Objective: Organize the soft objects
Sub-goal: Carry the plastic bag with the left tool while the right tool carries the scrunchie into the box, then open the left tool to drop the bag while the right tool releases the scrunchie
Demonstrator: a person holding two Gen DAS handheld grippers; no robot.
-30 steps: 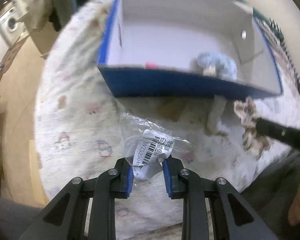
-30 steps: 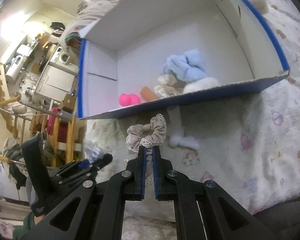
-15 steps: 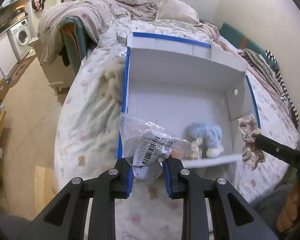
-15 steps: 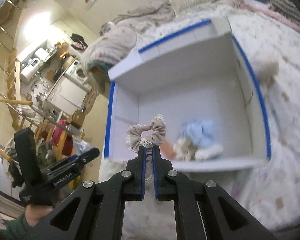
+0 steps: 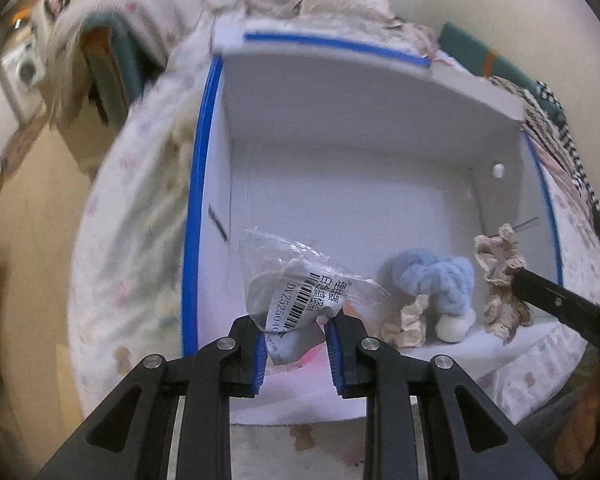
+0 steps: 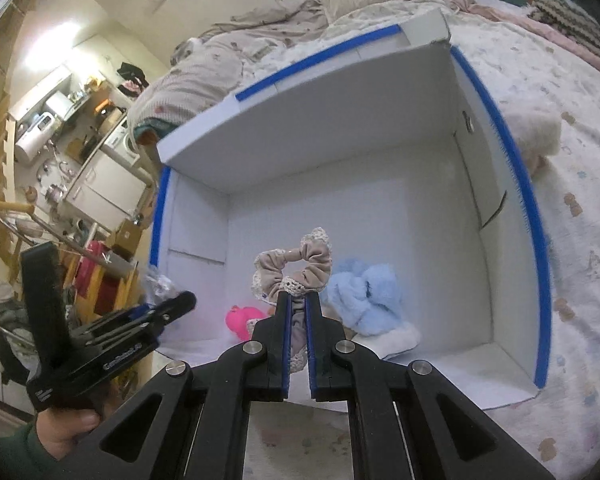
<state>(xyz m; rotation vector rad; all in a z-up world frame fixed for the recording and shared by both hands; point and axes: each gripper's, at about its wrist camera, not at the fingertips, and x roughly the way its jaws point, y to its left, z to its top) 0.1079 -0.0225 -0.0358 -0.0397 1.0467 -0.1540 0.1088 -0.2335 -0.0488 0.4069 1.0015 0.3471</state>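
Observation:
My left gripper (image 5: pixel 296 322) is shut on a clear plastic bag with a barcode label (image 5: pixel 300 292), held over the near left part of the white box with blue edges (image 5: pixel 196 184). My right gripper (image 6: pixel 298 304) is shut on a beige lace-trimmed scrunchie (image 6: pixel 296 266), also seen as the scrunchie (image 5: pixel 498 276) at the right of the left wrist view. Inside the box lie a fluffy light-blue item (image 5: pixel 436 280), a cream scrunchie (image 5: pixel 410 320) and a pink item (image 6: pixel 242 318). The left gripper (image 6: pixel 140 320) shows low at the left in the right wrist view.
The box (image 6: pixel 512 168) rests on a bed with a patterned white cover (image 6: pixel 580 184). Pillows and rumpled bedding (image 6: pixel 260 32) lie beyond it. A fuzzy beige item (image 6: pixel 536 136) sits on the cover right of the box. Kitchen furniture (image 6: pixel 80 152) stands off the bed's left side.
Both grippers have risen and moved forward from in front of the box's near wall to above its opening, each still holding its item. The box interior now fills both views.

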